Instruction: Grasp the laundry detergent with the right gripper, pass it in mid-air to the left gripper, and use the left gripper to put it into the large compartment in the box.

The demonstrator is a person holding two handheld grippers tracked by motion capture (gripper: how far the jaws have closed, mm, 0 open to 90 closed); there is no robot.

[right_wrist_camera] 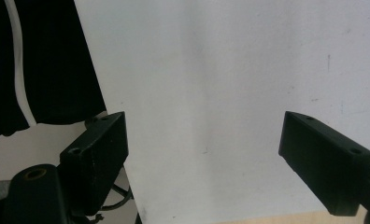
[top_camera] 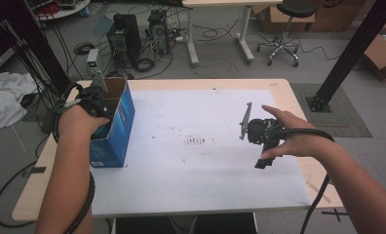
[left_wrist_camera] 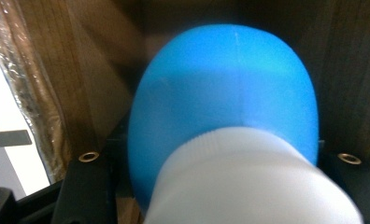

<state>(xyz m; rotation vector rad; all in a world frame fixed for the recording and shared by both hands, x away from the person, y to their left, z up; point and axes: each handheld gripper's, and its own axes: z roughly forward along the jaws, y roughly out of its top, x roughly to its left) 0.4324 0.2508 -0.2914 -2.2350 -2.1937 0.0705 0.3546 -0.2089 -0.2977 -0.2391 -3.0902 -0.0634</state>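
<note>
- Left gripper (top_camera: 99, 105) reaches into the open blue box (top_camera: 120, 124), jaws clamped on a blue bottle (left_wrist_camera: 225, 107), white cap (left_wrist_camera: 248, 182) nearest the camera.
- Right gripper (right_wrist_camera: 204, 154) hovers well right of the box, jaws apart, empty.

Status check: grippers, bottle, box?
Left gripper shut on blue bottle, down inside blue box. Right gripper open, nothing between fingers, over white sheet. Nothing blocking.

A lab or engineering workroom; two desktop computer towers (top_camera: 137, 34) stand on the bare grey floor (top_camera: 220, 63) amid loose tangled cables (top_camera: 215, 34); black aluminium frame posts (top_camera: 354, 48) rise beside the bench (top_camera: 288, 90); a rolling stool (top_camera: 286, 29), a second white desk (top_camera: 220, 24) and cardboard boxes (top_camera: 383, 56) sit behind.
</note>
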